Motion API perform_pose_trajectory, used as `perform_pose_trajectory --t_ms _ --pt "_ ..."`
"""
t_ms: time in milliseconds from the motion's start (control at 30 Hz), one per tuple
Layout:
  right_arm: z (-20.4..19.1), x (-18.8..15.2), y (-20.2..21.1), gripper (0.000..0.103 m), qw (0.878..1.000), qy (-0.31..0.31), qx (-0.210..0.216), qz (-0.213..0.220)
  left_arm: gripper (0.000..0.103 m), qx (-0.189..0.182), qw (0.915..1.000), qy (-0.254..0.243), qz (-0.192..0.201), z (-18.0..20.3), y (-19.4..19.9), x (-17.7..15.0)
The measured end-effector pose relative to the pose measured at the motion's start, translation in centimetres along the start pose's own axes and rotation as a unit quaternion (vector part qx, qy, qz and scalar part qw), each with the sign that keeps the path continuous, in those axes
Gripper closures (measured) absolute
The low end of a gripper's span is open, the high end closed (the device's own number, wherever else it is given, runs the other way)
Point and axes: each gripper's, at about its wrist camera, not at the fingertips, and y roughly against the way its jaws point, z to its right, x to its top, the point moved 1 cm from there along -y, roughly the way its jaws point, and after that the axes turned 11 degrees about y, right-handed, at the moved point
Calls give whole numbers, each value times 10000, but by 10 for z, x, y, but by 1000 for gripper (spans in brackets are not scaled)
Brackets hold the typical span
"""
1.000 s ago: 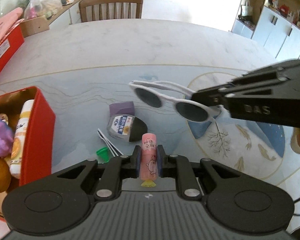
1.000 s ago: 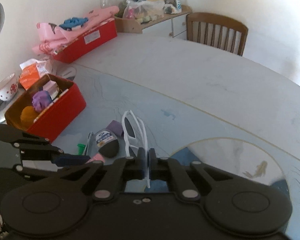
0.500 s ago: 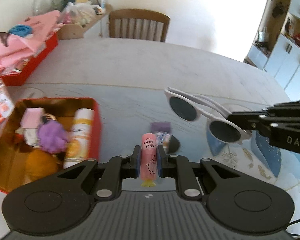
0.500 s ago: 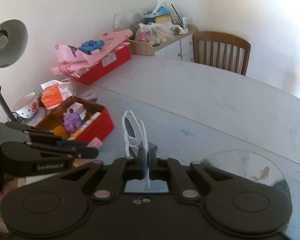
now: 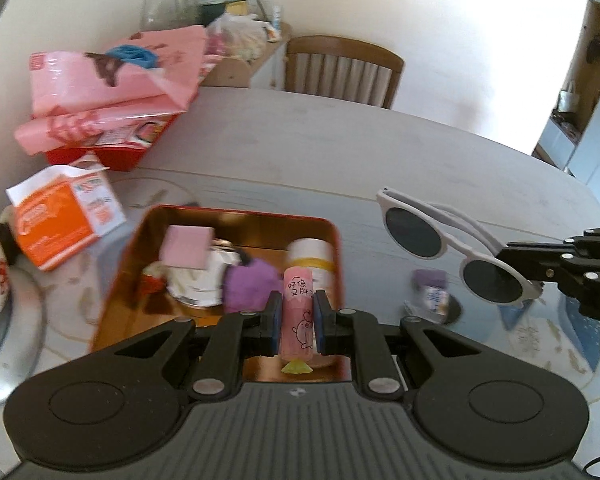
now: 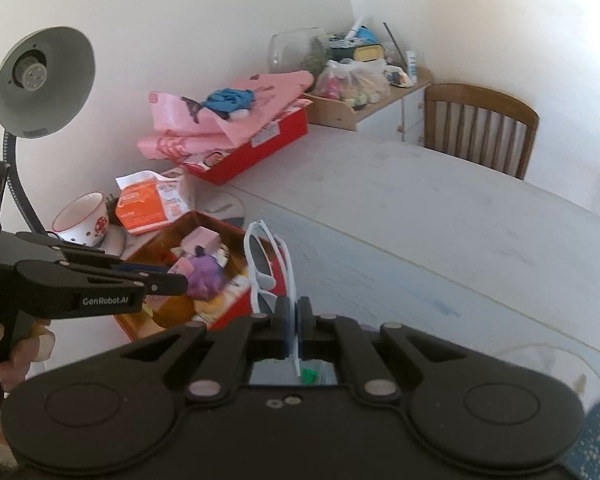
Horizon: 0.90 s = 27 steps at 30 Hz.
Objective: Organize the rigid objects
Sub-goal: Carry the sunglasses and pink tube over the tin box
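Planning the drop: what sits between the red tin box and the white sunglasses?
Left wrist view: bare tabletop separates red tin box from white sunglasses.

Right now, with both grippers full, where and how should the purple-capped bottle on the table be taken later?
Grip the bottle across its narrow body, coming from above. It seems to lie on its side on the table, beside the red tin, so its sides are free; blur hides detail.

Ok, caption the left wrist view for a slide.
Left tongs carry a pink tube over the red tin; right tongs hold white sunglasses.
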Motion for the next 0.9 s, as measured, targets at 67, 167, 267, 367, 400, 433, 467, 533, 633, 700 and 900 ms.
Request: perform_pose_trajectory --t_ms 67,167,267,367,400,433,467,533,633,700,900 --pt "-8 7 -7 101 10000 34 10 -3 88 39 10000 41 5 -12 0 4" --pt "-18 17 -19 101 10000 90 9 -11 88 91 9999 107 2 -32 -2 12" --pt "-27 25 -32 101 9999 138 3 -38 88 117 9998 138 -54 -48 -7 19" --pt "-34 33 -47 101 9999 123 -13 -94 88 153 9997 145 -135 -64 -15 22" --pt "-36 34 -52 101 9999 105 -17 -115 88 155 9996 147 -166 -69 -17 23" --pt "-38 36 -57 101 9998 92 -37 -143 88 159 9996 144 -198 -73 -20 24" --pt "-40 38 -63 101 9998 75 -57 -178 88 175 9995 120 -228 -77 -23 24" --pt "-42 41 -73 101 9997 -14 -65 -250 88 191 9993 69 -329 -84 -30 25" --pt "-45 44 -87 101 9993 -80 -124 -337 88 182 9988 -80 -448 -89 -41 26" --pt "-49 46 -96 101 9990 -76 -155 -404 88 170 9987 -140 -469 -90 -46 27" --pt "-61 45 -116 101 9980 82 -256 -569 88 63 9985 -322 -430 -88 -58 39"
